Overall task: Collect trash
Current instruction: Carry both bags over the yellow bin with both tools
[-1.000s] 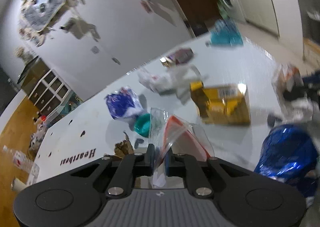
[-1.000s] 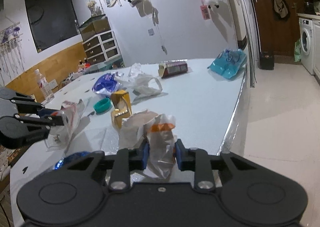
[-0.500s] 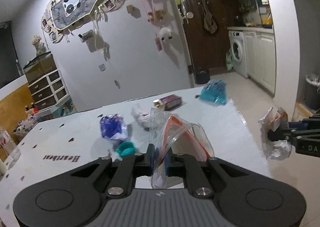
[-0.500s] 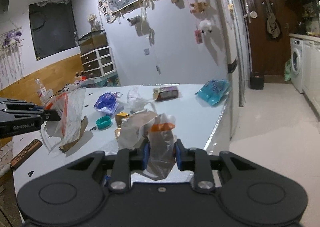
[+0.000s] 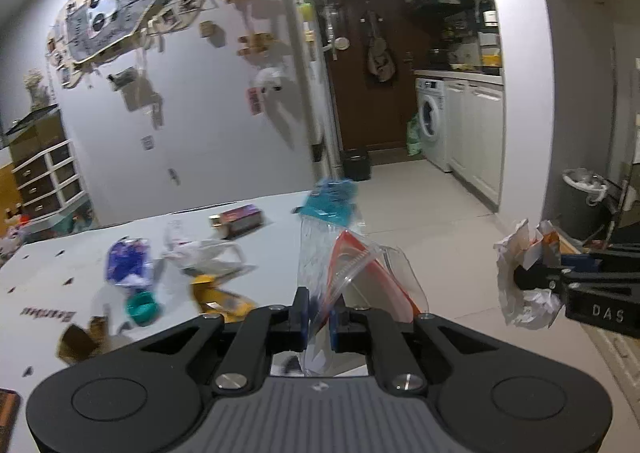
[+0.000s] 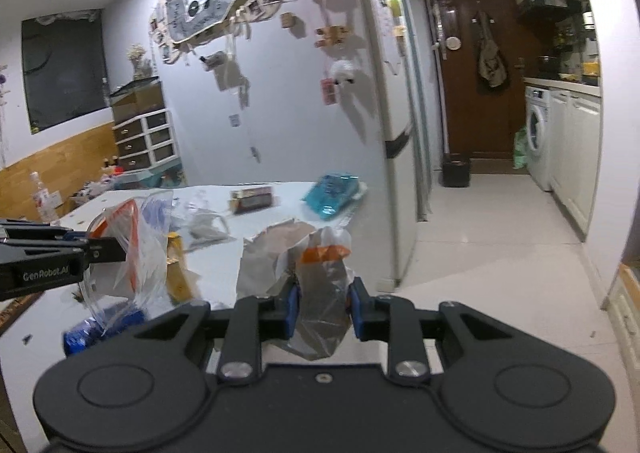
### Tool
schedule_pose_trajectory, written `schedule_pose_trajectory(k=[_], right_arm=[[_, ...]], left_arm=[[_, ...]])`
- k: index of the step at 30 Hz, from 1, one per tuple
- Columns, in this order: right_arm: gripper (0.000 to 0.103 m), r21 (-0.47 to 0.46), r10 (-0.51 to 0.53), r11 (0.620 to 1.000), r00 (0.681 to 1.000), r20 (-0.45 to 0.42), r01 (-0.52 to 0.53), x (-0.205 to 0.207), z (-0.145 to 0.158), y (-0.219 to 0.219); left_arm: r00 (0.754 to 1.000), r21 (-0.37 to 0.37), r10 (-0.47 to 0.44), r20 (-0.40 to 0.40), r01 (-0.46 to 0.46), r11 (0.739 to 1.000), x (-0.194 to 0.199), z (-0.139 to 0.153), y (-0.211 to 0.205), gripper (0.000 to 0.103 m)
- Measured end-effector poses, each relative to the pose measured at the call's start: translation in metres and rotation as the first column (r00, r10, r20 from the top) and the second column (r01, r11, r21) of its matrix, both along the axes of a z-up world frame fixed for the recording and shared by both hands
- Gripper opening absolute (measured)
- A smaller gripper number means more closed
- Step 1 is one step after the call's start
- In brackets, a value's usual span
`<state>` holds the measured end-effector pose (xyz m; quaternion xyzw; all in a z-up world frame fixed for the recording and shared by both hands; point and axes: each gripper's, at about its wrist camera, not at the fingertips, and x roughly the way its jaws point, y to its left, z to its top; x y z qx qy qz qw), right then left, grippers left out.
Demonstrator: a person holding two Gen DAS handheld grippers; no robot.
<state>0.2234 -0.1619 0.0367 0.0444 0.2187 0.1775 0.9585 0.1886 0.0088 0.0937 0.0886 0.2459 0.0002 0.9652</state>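
Trash bin, a dark cylinder with a white liner, stands on the floor far ahead and right of the left tongs, which are clamped on a clear zip bag with an orange strip; the right tongs are nearer it.

From the right wrist, the right tongs grip a crumpled grey-and-orange wrapper; no bin shows, and the left tongs sit leftward.

My left tool carries "GenRobot.AI" in pale letters along its side, seen from my right wrist. My right tool shows "DAS" on its body. A dark printed word on the desk sits upside down, too blurred to read.
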Motion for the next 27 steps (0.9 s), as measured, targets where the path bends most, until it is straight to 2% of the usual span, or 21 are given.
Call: schedule_pose_trajectory(k=[14, 23, 27], right_arm=[[0.027, -0.012, -0.142, 0.990, 0.989, -0.047, 0.142, -0.002, -0.020, -0.096], [0.027, -0.055, -0.209, 0.978, 0.968, -0.141, 0.204, 0.016, -0.063, -0.144], [0.027, -0.065, -0.233, 0.972, 0.952, -0.201, 0.224, 0.030, -0.086, -0.159]], left_arm=[[0.994, -0.040, -0.092, -0.055, 0.089, 0.995, 0.021, -0.035, -0.105, 0.010], [0.981, -0.085, -0.129, -0.146, 0.118, 0.989, 0.058, -0.082, -0.151, 0.010], [0.969, -0.082, -0.148, -0.198, 0.134, 0.988, 0.080, -0.107, -0.167, 0.010]])
